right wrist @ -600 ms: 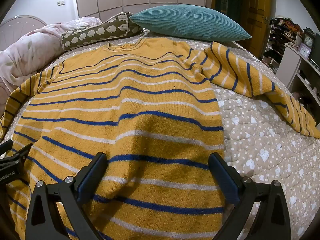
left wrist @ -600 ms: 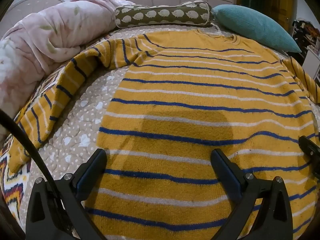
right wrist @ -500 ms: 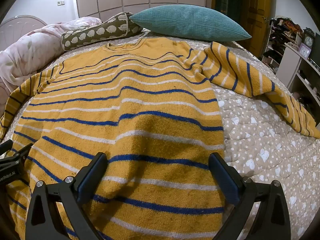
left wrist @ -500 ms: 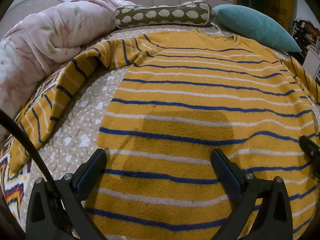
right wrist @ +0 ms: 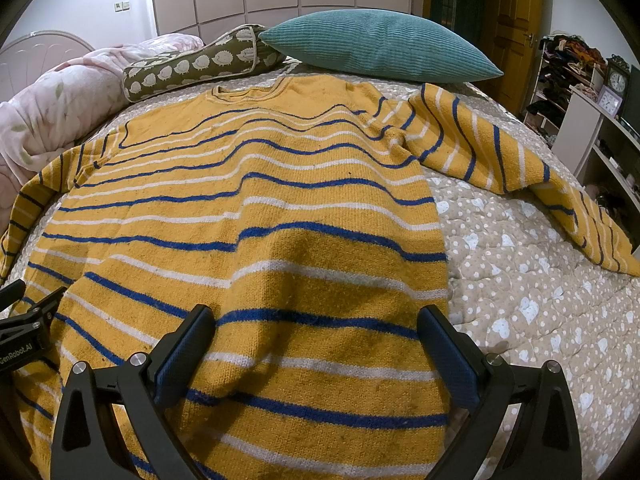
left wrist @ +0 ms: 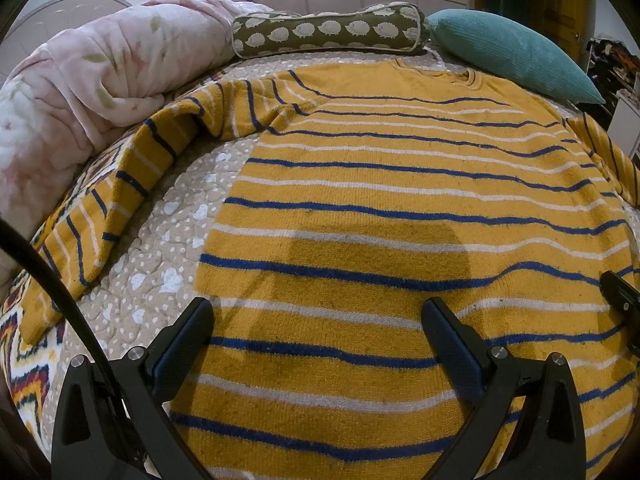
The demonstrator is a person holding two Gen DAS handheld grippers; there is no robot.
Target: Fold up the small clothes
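A yellow sweater with blue and white stripes lies spread flat on the bed, collar at the far end; it also shows in the right wrist view. Its left sleeve runs down the left side, its right sleeve lies out to the right. My left gripper is open and empty, just above the sweater's lower left part. My right gripper is open and empty, just above the lower right part. Each gripper's edge shows in the other's view.
A beige dotted quilt covers the bed. A pink duvet is heaped at the left. A brown hedgehog-print bolster and a teal pillow lie at the head. White shelves stand to the right.
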